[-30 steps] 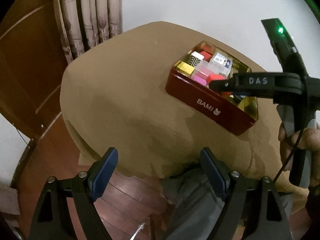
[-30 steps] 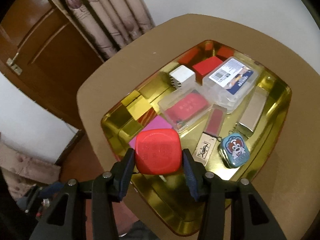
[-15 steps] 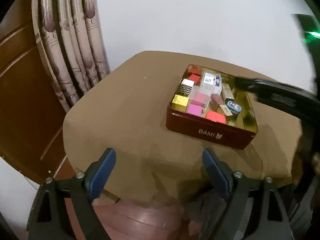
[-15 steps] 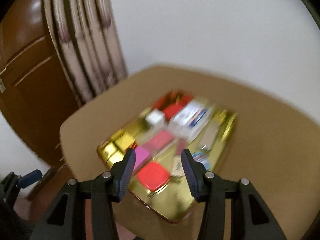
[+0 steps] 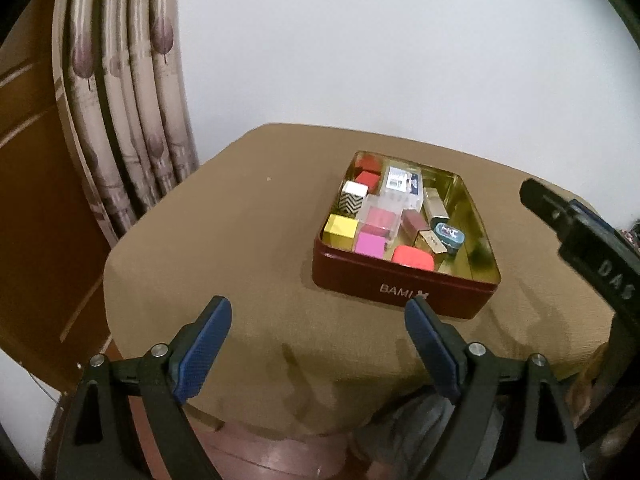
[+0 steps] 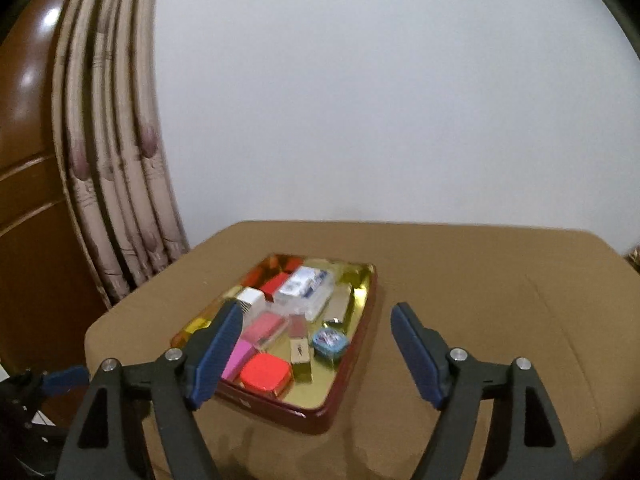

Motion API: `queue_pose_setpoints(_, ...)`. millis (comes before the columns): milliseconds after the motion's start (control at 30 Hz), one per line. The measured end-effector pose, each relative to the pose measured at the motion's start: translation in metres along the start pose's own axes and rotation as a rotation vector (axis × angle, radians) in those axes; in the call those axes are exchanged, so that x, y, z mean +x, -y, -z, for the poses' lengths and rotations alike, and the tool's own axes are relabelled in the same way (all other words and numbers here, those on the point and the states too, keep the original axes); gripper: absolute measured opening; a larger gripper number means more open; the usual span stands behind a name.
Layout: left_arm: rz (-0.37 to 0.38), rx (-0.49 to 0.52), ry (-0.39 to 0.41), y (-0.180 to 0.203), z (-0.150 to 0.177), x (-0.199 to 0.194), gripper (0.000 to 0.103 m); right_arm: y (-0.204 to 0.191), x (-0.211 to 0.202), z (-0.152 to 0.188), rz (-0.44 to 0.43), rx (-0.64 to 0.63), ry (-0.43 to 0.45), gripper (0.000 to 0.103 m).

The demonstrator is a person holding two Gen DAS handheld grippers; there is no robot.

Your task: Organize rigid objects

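A dark red tin (image 5: 400, 286) with a gold inside sits on a tan-covered table (image 5: 224, 240); it also shows in the right wrist view (image 6: 320, 420). It holds several small boxes. A red rounded box (image 5: 414, 258) (image 6: 265, 372) lies at its near edge beside a pink box (image 5: 370, 245). A yellow box (image 5: 341, 227), a zigzag box (image 5: 353, 196) and a clear case (image 5: 402, 186) lie further in. My left gripper (image 5: 318, 344) is open and empty, near of the tin. My right gripper (image 6: 316, 356) is open and empty, raised above the tin's near side.
A patterned curtain (image 5: 128, 112) and a wooden door (image 5: 36, 200) stand left of the table. A white wall (image 5: 380, 48) is behind it. The right gripper's body (image 5: 592, 256) shows at the right edge of the left wrist view.
My right gripper let go of the red rounded box into the tin, opened wide and pulled back and up. My left gripper rose and drew back over the table's near edge.
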State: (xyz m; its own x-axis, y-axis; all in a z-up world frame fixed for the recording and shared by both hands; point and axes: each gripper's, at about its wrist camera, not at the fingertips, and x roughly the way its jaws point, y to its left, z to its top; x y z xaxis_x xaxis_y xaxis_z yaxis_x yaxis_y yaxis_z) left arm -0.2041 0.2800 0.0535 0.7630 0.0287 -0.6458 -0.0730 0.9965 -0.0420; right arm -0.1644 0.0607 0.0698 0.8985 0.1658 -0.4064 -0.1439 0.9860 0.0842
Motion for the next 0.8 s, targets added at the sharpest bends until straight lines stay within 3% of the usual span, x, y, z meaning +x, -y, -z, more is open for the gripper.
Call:
queue_pose_setpoints(333,-0.038,0.084,0.098,0.011,-0.005,-0.006,0.086,-0.001,-0.016,0.0,0.069,-0.033,0.105,0.079)
queue_pose_setpoints(467,-0.022,0.111,0.139,0.014,-0.008,-0.007,0.086,0.005,-0.015,-0.001,0.018,-0.002,0.101,0.079)
queue_pose_setpoints(667,0.02,0.142,0.165,0.017,-0.017,-0.006,0.086,0.008,-0.022,0.004,0.052,0.024,0.185,0.079)
queue_pose_setpoints(800,0.048,0.163,0.169,0.021,-0.021,-0.003,0.088,0.003,-0.018,0.005,0.063,-0.008,0.18,0.079)
